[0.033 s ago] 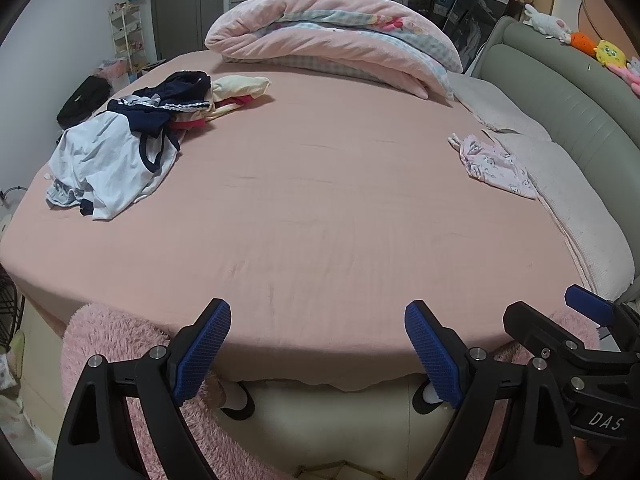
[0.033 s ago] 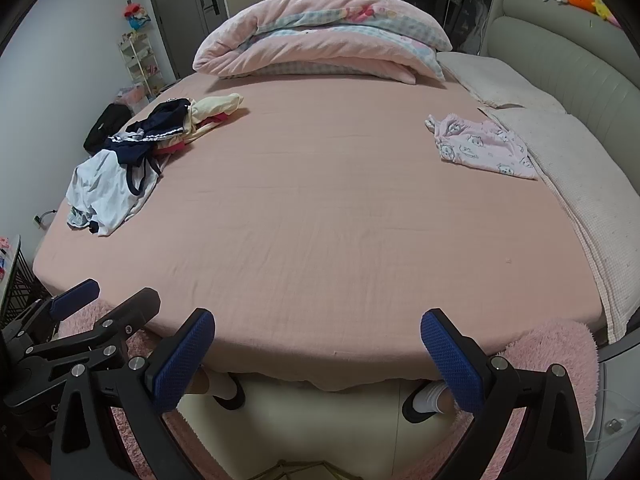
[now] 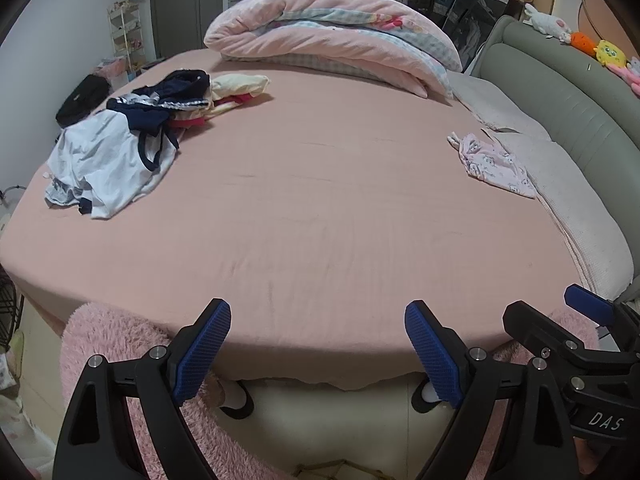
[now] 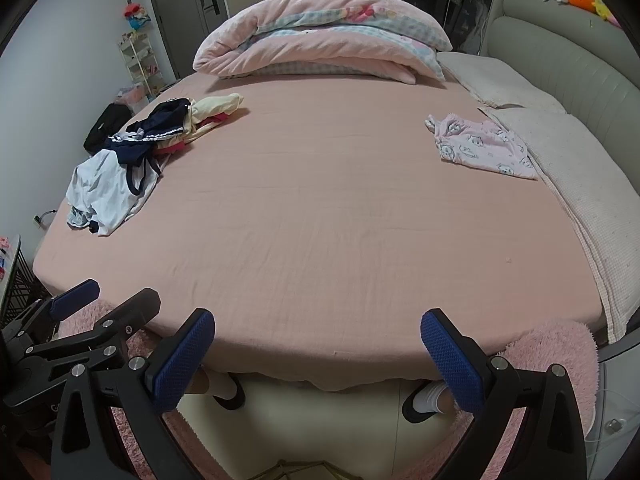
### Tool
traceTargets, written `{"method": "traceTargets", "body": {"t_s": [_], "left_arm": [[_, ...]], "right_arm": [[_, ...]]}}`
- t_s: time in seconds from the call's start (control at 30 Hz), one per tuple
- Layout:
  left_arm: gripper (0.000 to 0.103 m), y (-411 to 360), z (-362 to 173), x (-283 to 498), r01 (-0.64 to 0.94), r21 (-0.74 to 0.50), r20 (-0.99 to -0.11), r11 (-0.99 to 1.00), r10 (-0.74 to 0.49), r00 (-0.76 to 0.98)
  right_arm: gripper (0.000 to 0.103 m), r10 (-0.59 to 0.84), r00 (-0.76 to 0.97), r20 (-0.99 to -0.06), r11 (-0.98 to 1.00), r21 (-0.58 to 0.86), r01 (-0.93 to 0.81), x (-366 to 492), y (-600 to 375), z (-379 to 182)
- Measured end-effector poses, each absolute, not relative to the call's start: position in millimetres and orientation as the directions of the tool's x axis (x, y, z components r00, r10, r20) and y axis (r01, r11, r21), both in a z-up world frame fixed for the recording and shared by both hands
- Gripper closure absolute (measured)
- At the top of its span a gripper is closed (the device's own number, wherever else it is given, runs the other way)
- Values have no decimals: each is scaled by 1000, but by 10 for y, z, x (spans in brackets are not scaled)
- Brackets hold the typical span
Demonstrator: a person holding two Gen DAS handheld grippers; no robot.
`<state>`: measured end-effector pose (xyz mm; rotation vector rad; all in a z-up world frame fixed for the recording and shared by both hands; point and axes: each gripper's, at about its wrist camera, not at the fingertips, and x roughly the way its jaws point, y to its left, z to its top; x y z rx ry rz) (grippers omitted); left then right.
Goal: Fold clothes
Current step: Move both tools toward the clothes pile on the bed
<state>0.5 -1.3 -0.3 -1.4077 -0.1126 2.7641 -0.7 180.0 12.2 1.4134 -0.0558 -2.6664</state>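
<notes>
- At the near edge of the bed (image 3: 320, 240), two grippers hung side by side, both above the pink sheet and holding nothing.
- The left gripper (image 3: 318, 350) had its two blue pads spread wide apart, so it was let go.
- The right gripper (image 4: 318, 356) also had its two blue pads spread wide apart and empty; in the left view it showed at the lower right corner.
- One pile of clothes (image 3: 120, 148) lay on the far left part of the bed, well apart from both grippers.
- That pile had one white top with dark trim at the front, one dark blue piece with white stripes on top of it, and pale yellow and red pieces behind. How many pieces were in it in all, I could not tell.
- One small pink garment (image 4: 482, 148) with little animal faces lay flat on the right side, just beside the pillows.
- Two pale pillows (image 4: 560, 152) lay along the right side, next to the grey headboard (image 4: 560, 60).
- One big rolled pink quilt (image 3: 332, 44) sat at the far end of the bed.
- One fluffy pink rug (image 3: 104, 344) lay on the floor under the grippers.
- Two feet in white socks and dark shoes (image 4: 226, 392) stood below the bed edge.
</notes>
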Motion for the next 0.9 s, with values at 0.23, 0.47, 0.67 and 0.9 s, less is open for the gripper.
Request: {"method": "traceTargets", "body": {"t_s": [0.23,0.47,0.67,0.9], "left_arm": [[14,-99,-24,39,3,-99,-807,-995,78,-585],[14,-134,-46,36,24,-102,-814,-994,70,-577],[14,-163,-28,41,33,-107,-814,-994,68,-576],[14,-193,-45,25,17,-84,-812,-996,59,-581]], "right_arm": [[0,-116,-559,-821,-992,74,97,16,1774,122],[0,-109,-556,-824,-992,54,114,10,1632,108],[0,-103,-556,-825,-991,40,124,-2,1557,118],[0,-95,-553,-828,-989,18,144,-33,1506,128]]}}
